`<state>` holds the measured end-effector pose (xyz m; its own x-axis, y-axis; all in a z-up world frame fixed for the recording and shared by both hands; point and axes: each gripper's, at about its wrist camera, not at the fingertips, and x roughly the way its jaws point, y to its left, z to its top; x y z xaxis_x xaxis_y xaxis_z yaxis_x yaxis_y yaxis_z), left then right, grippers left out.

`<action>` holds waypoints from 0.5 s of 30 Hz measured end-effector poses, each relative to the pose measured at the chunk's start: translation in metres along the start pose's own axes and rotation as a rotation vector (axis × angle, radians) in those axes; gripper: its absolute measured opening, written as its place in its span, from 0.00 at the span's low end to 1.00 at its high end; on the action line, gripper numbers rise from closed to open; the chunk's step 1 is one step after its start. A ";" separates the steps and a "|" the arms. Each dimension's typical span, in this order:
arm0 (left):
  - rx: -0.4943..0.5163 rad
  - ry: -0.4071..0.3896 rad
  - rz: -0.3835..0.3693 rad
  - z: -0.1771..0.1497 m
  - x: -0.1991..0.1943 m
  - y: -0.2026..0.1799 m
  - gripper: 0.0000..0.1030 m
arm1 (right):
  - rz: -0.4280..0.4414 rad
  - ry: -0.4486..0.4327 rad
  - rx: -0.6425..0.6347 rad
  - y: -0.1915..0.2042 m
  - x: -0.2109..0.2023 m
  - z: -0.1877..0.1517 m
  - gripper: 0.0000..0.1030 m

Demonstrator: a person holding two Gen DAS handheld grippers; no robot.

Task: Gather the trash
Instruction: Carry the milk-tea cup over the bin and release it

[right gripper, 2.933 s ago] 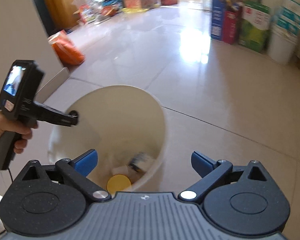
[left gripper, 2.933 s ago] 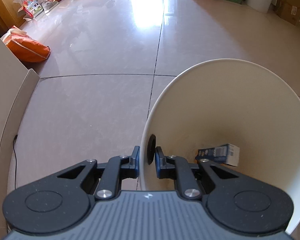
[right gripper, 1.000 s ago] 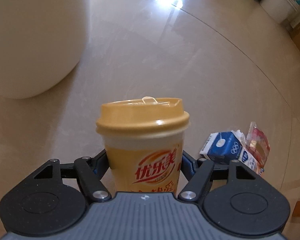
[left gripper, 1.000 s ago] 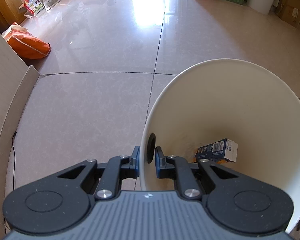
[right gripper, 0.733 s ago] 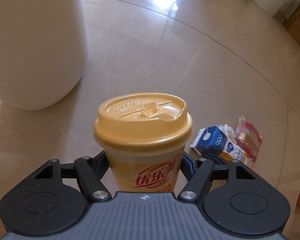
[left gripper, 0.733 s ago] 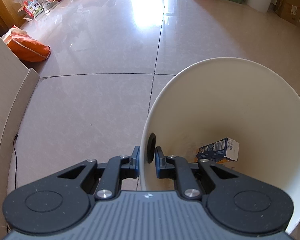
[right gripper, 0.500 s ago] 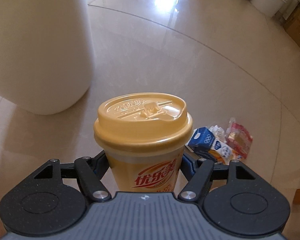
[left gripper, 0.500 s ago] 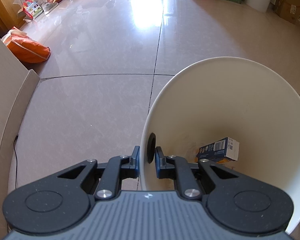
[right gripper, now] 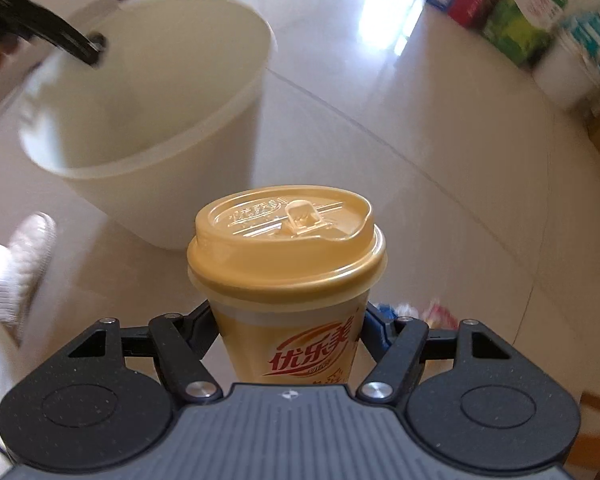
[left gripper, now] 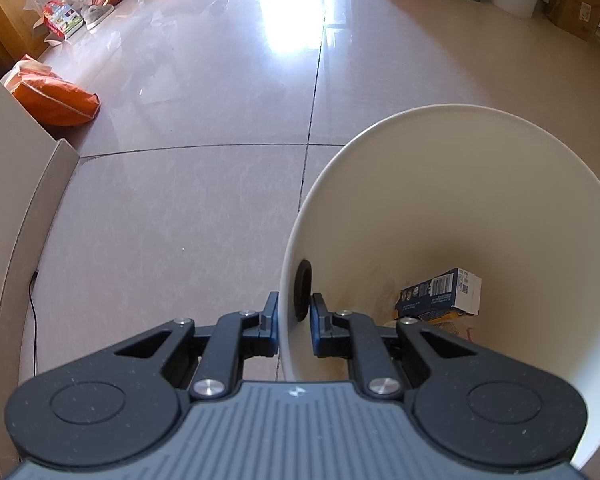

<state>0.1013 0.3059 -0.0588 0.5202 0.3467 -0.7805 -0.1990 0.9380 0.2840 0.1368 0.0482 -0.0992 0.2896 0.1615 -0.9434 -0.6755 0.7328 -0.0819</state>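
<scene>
The left gripper (left gripper: 294,318) has its jaws pressed together on the near wall of the white bin (left gripper: 500,184), one finger outside the rim and one inside, so the bin is tipped with its mouth open toward the cameras. Deep in the bin lies a small blue carton (left gripper: 440,294) on its side, with other scraps under it that are too hidden to name.

In the right wrist view, the right gripper (right gripper: 288,332) is clamped on the lower body of a yellow lidded cup (right gripper: 286,240), which stands upright between the jaws, lid uppermost, its long axis running up out of the grip. The bin (right gripper: 188,128) lies up and to the left of the cup, near but not yet under it, and its mouth faces the cup. So the cup needs to travel leftward and over the bin's rim before release, judging by this. The right hand is the one carrying; the left only steadies.

To the right of the cup, more litter (right gripper: 440,308) on the floor (right gripper: 420,140) peeks past the finger, blurred.
</scene>
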 end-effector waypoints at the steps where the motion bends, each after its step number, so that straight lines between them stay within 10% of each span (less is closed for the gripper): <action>1: 0.000 -0.001 -0.001 0.000 0.000 0.000 0.12 | 0.009 -0.013 -0.010 0.003 -0.009 0.007 0.73; 15: 0.005 -0.006 -0.003 -0.002 0.002 0.000 0.12 | 0.076 -0.185 -0.129 0.052 -0.046 0.099 0.73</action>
<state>0.1005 0.3062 -0.0612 0.5257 0.3439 -0.7781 -0.1932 0.9390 0.2844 0.1555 0.1447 -0.0279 0.3461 0.3395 -0.8746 -0.7778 0.6251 -0.0651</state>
